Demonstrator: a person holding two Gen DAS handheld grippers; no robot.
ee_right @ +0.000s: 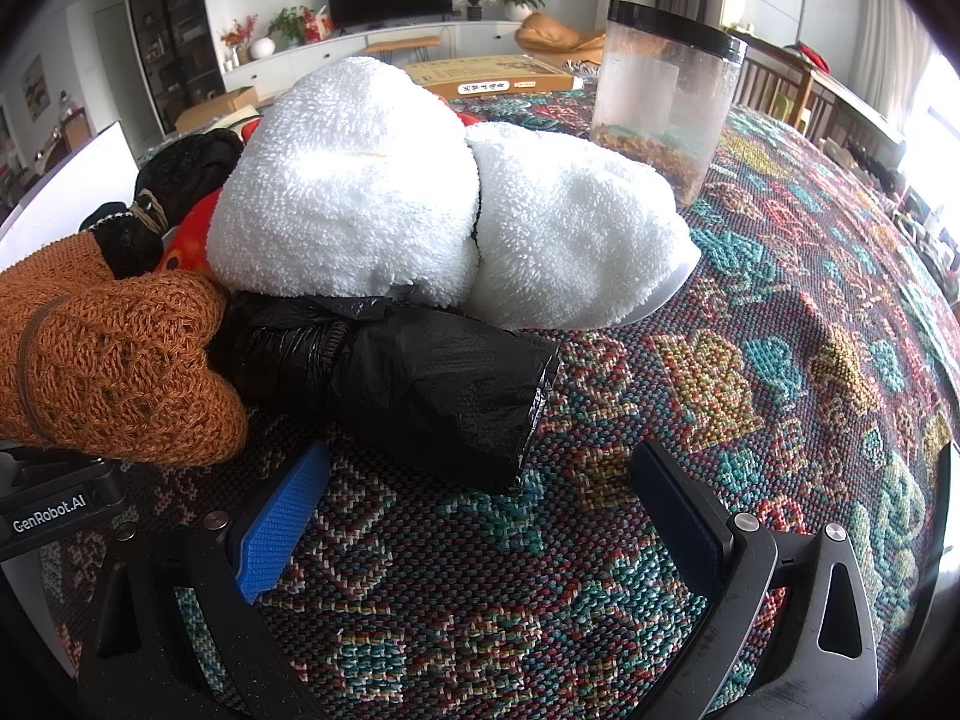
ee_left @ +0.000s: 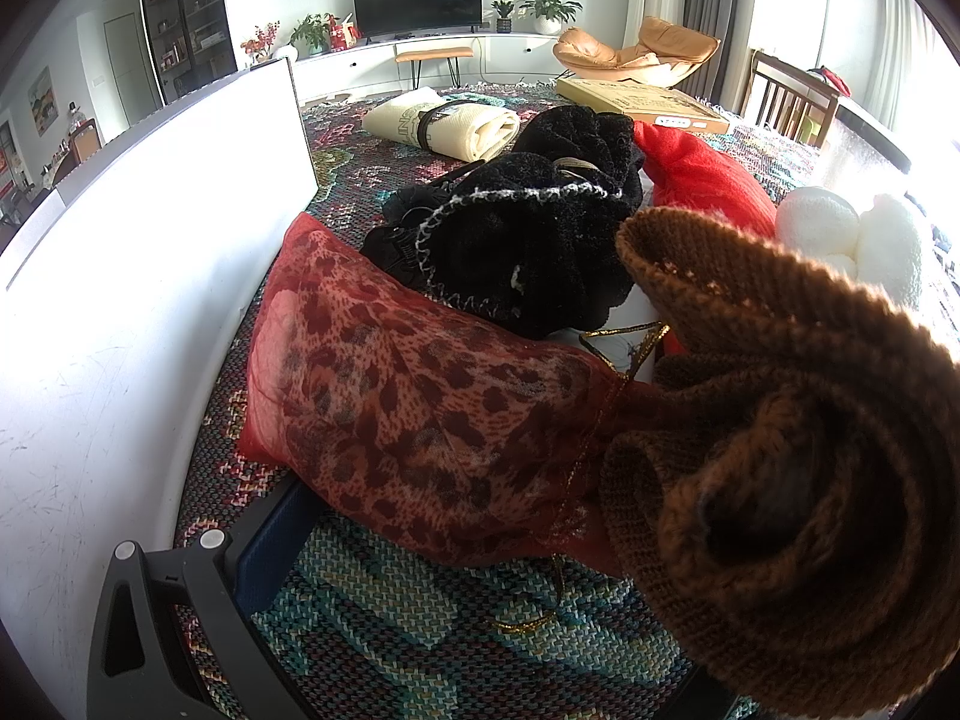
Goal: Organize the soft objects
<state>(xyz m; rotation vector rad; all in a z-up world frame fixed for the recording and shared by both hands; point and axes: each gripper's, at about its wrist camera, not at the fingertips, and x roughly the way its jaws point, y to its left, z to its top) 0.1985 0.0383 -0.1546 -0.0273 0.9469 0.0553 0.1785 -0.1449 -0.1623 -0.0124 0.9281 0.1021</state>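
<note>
Jaws of the right gripper [ee_right: 474, 510] are standing wide apart with nothing between them, the blue pads [ee_right: 279, 519] hovering over the woven cloth [ee_right: 750, 330]. Just ahead of them a black plastic roll [ee_right: 432, 384] is lying on the cloth, its long axis running from upper left to lower right, the open cut end pointing toward the right finger. Behind the roll, touching it, a white towel [ee_right: 444, 198] is lying bundled in two lumps, its long axis going left to right. Beyond the towel's right end a clear jar [ee_right: 663, 96] with a black rim is standing upright.

On the left side, the brown knit [ee_left: 798, 456] is filling the near right of the left wrist view, rolled and bound with a thin band, its long axis pointing away from the camera. It is sitting where the left gripper's [ee_left: 480, 606] right finger would be, and only the left finger [ee_left: 174, 618] is showing, so I cannot tell whether the jaws are gripping it. Beside the knit a red leopard-print pouch [ee_left: 408, 408] is lying, its long axis running from upper left to lower right. Behind it a black fuzzy bundle [ee_left: 528, 240] is resting against red fabric [ee_left: 702, 180]. A white board [ee_left: 138, 276] is standing along the left.
</note>
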